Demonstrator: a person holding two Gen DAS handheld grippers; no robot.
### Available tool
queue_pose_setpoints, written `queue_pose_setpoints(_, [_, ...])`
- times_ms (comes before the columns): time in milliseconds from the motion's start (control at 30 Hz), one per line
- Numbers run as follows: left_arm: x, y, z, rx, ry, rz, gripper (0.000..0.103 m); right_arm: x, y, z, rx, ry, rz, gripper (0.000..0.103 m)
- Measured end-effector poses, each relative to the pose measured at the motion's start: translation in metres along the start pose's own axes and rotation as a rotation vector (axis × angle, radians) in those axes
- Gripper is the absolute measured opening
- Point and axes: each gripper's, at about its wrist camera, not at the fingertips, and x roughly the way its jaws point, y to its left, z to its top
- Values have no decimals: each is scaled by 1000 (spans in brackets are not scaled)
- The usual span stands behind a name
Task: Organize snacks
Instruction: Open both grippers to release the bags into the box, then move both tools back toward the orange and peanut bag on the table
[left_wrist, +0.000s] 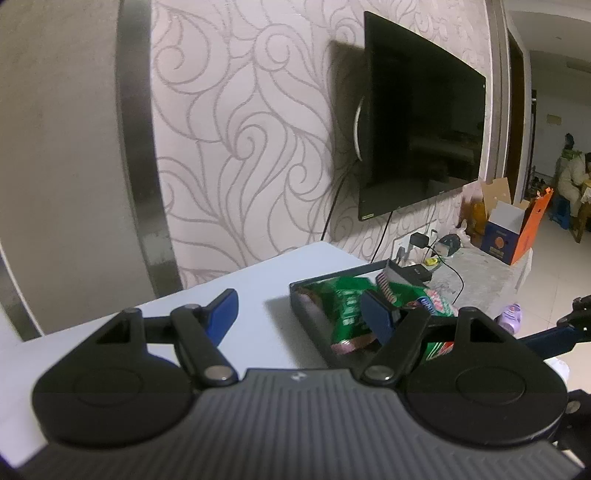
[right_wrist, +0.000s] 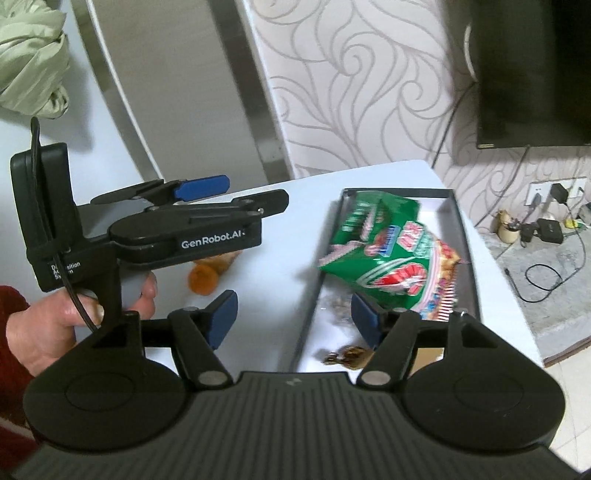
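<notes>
A black tray on the white table holds green snack packets and small wrapped candies. An orange snack lies on the table left of the tray. My right gripper is open and empty, over the tray's near left edge. My left gripper is open and empty, above the table beside the tray with its green packets. It also shows in the right wrist view, held left of the tray.
A patterned wall and a mounted TV stand behind the table. A low ledge to the right carries chargers and cables. A cardboard box sits farther right. The table's right edge drops to a tiled floor.
</notes>
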Motion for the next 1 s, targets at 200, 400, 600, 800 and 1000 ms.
queue_pose_setpoints(200, [-10,19,-12,-23,18,25,75,14,24,2,-34,21,37,73])
queue_pose_setpoints(400, [-16,33,-22,-54,38,45,75,27,40,1,-51,52,50,73])
queue_pose_setpoints(600, [-19,41,-26,-72,45,63,75,34,49,2,-70,76,59,73])
queue_pose_setpoints(800, [-21,48,-32,-85,58,80,75,43,54,7,-91,92,73,73])
queue_pose_setpoints(1000, [-20,55,-36,-98,72,96,75,50,57,11,-109,109,87,73])
